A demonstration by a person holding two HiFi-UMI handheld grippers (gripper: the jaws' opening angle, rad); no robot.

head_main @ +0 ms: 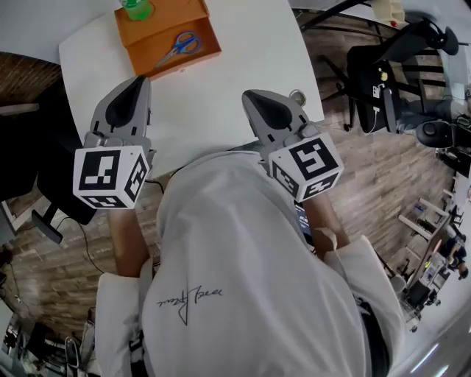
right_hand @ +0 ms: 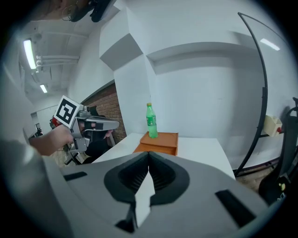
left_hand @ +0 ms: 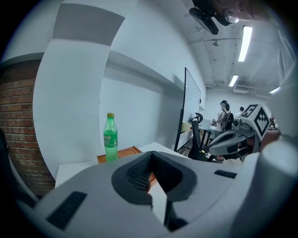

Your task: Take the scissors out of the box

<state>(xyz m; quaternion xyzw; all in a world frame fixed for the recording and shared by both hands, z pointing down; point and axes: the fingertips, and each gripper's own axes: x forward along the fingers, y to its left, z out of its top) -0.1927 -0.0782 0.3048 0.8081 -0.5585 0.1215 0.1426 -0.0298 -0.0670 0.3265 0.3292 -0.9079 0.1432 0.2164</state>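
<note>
My left hand-held gripper (head_main: pixel 137 81) and right hand-held gripper (head_main: pixel 252 96) are closed, empty. The scissors (head_main: pixel 179 46) lie in the box (head_main: pixel 163 20) ahead.

The head view is bright and even, and the white table (head_main: pixel 221 96) shines almost blank at 12 o'clock. Both gripper views are dimmer and bluish, with black corners and bent lines at the edges; ceiling lights (left_hand: pixel 244 42) glow at 1 o'clock in the left one, 10 o'clock in the right. At 6 o'clock the left gripper (left_hand: pixel 151 157) and right gripper (right_hand: pixel 149 155) look fuzzy.
</note>
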